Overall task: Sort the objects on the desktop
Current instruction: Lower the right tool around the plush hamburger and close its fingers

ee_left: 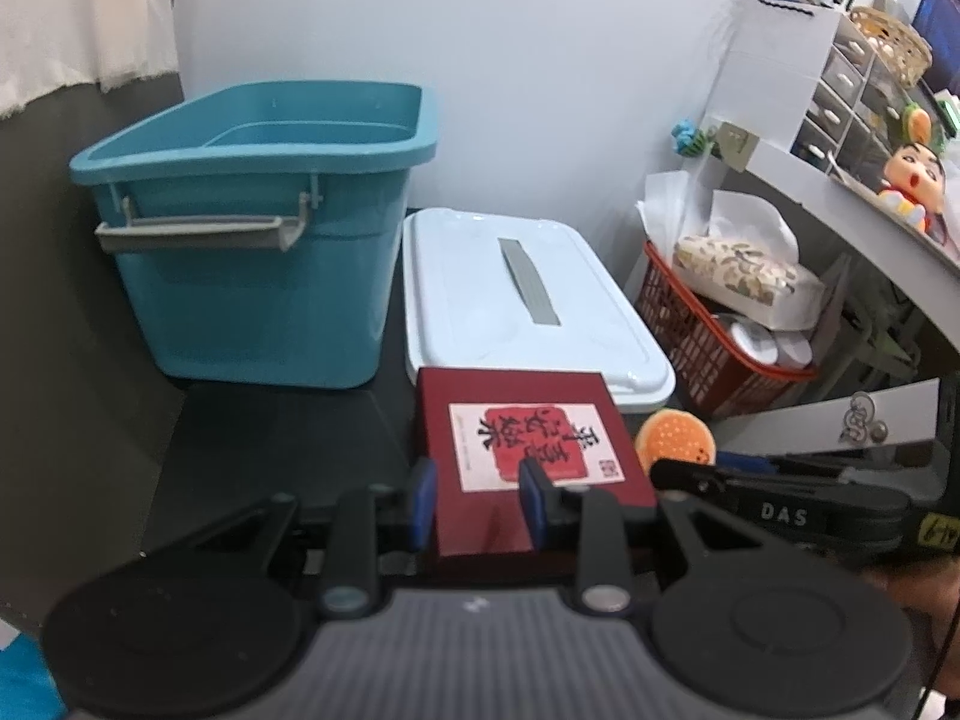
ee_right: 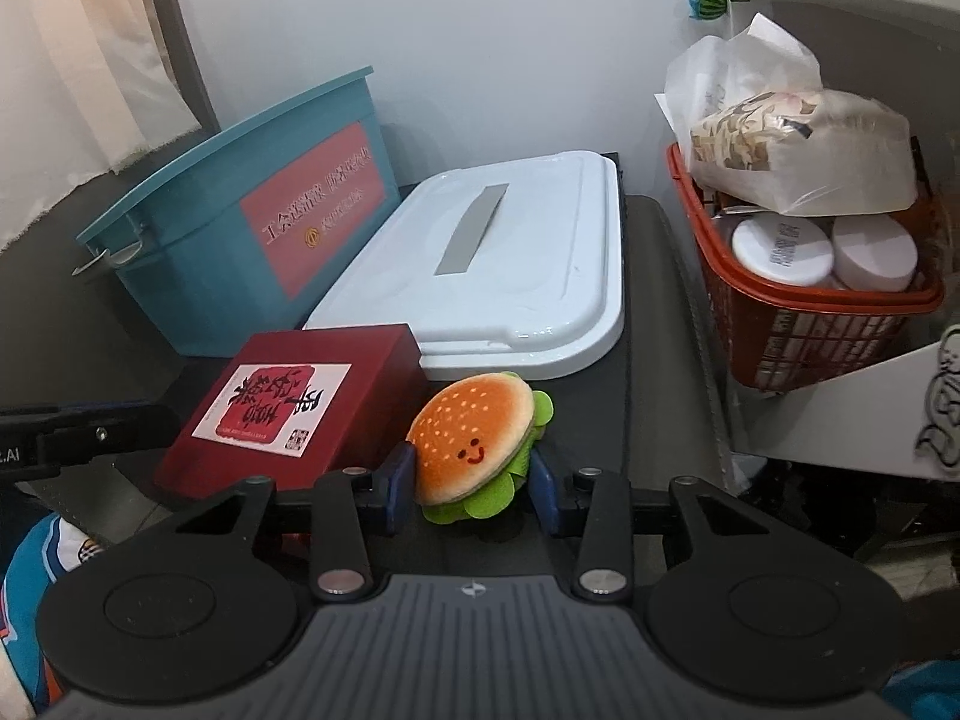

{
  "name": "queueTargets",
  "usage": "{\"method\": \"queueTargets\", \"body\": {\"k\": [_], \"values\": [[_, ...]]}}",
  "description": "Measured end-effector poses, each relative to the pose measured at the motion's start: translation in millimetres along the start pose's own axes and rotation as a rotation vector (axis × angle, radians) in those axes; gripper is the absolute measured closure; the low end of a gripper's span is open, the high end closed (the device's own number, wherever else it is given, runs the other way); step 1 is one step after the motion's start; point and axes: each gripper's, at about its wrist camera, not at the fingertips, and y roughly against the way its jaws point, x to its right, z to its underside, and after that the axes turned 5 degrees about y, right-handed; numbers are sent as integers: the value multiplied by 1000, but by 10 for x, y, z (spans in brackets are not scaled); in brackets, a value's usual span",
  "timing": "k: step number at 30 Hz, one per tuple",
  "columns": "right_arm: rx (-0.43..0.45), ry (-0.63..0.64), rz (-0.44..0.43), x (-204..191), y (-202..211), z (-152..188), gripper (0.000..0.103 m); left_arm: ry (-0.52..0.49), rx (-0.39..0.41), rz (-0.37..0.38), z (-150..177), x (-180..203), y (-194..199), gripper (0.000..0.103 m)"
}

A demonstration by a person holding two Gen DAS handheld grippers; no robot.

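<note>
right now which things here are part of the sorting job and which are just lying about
In the job:
- red box, clamped in the left gripper
- burger plush, between the right gripper's pads
- blue bin, open
- white lid, flat beside it

Lying about:
- red basket of jars and tissues
- doll on the shelf

Premises present as a home or small office desk corner set against a plain pale wall [ee_left: 540, 60]. A curtain [ee_left: 78, 12] hangs at the left. The dark desktop [ee_right: 648, 360] carries household storage: a teal plastic bin [ee_left: 252, 276] with a grey handle, a white lidded box [ee_left: 516, 300], and a red mesh basket [ee_right: 828, 330] holding a tissue pack [ee_right: 804, 144] and white jars [ee_right: 780, 252]. A raised shelf [ee_left: 840, 204] bears a small drawer unit [ee_left: 840, 102], a woven basket [ee_left: 894, 42] and a cartoon figurine [ee_left: 912, 180]. A monitor edge [ee_left: 942, 18] shows at far right.
</note>
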Motion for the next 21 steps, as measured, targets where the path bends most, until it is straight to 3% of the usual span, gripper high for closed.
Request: {"method": "queueTargets", "body": {"k": [5, 8, 9, 15, 21], "values": [[-11, -5, 19, 5, 59, 2, 54, -3, 2, 1, 1, 0, 24, 70], [8, 29, 43, -35, 89, 2, 30, -4, 3, 3, 0, 0, 35, 70], [19, 57, 55, -67, 96, 1, 27, -4, 3, 4, -2, -1, 35, 70], [25, 180, 77, -216, 37, 24, 26, 2, 6, -2, -1, 1, 49, 70], [31, 188, 79, -215, 25, 16, 26, 8, 6, 1, -4, -11, 61, 70]]}}
